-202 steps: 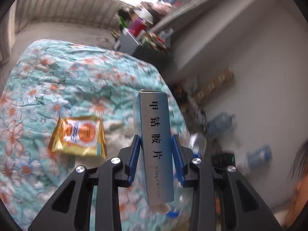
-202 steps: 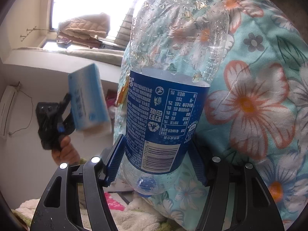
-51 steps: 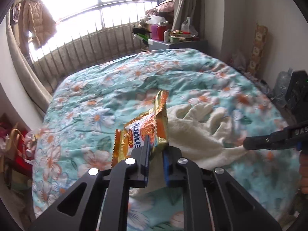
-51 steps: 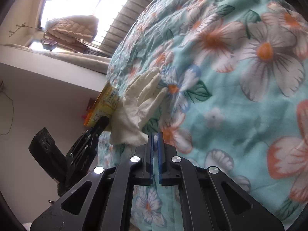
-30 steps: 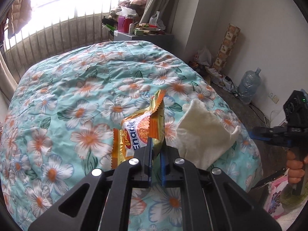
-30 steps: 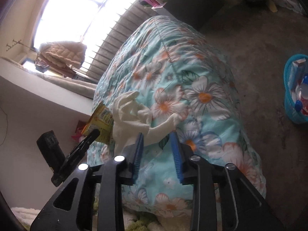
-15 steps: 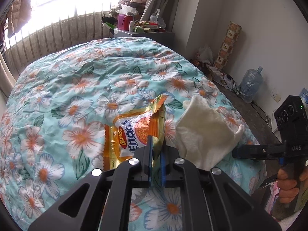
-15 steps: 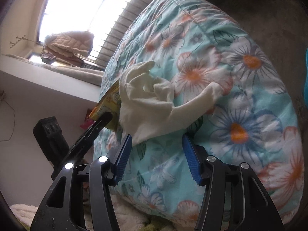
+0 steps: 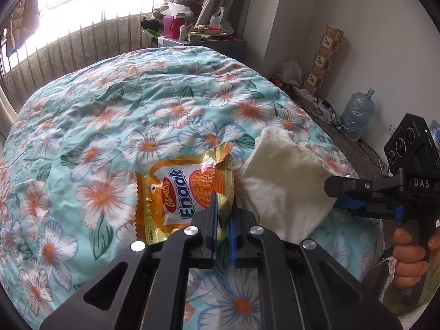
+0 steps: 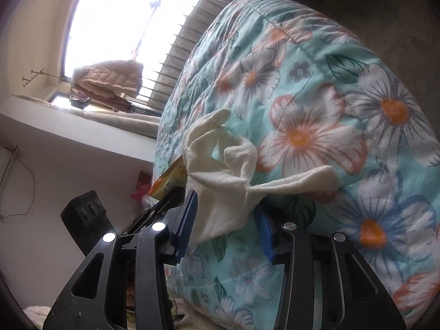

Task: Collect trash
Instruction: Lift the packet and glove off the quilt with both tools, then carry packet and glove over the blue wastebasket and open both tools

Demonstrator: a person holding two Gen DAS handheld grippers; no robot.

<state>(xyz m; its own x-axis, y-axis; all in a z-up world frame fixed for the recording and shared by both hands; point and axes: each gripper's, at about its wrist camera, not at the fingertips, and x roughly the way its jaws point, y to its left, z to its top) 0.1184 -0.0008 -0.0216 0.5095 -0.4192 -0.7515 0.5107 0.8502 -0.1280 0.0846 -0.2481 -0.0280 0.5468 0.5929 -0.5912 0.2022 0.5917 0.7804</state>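
On the flowered quilt [image 9: 115, 104], your left gripper [image 9: 223, 214] had its jaws nearly shut on the edge of the orange snack wrapper [image 9: 176, 195], which lay flat on the bed just beside the cream cloth [image 9: 286, 189]. To its right, your right gripper [image 10: 225, 220] straddled the cloth's lower corner at the mattress edge; its jaws had just been closing, with the fabric between them, though whether the pads already pressed it could not be told. Neither item had left the bed, so the collecting looked only part done. The left view alone showed the wrapper's face and the water jug [image 9: 357, 115] on the floor; the right view alone showed the cloth's twisted folds between the blue pads [image 10: 188, 217].
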